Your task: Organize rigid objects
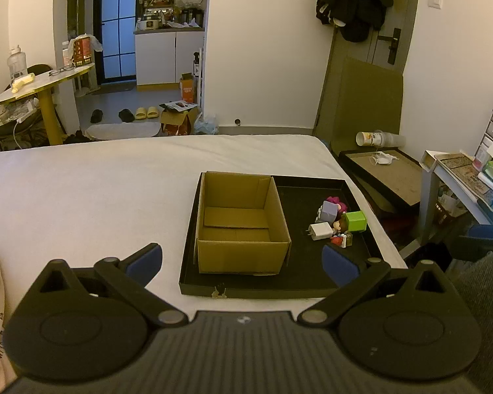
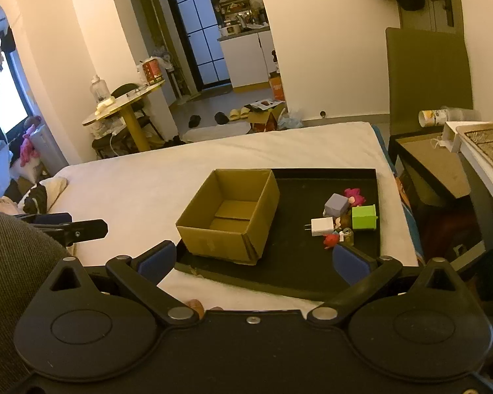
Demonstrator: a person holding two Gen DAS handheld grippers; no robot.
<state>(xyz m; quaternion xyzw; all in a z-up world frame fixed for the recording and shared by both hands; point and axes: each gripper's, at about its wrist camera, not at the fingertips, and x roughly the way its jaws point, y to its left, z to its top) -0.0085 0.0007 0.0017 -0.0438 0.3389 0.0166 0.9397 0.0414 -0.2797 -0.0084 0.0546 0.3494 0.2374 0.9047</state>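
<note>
Black grippers (image 1: 243, 262) (image 2: 251, 259) tilted down, wide-jawed

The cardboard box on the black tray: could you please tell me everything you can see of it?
The cardboard box is plain brown corrugated card, rectangular, open at the top and upright. Nothing lies inside; only its folded bottom flaps show. It stands in the left part of the black tray, which lies on the white bed. The small toys sit apart from it on the tray's right side. Neither gripper touches it.

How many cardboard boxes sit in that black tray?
1: the open cardboard box fills the left side of the black tray, empty, with small toys piled to its right.
</note>
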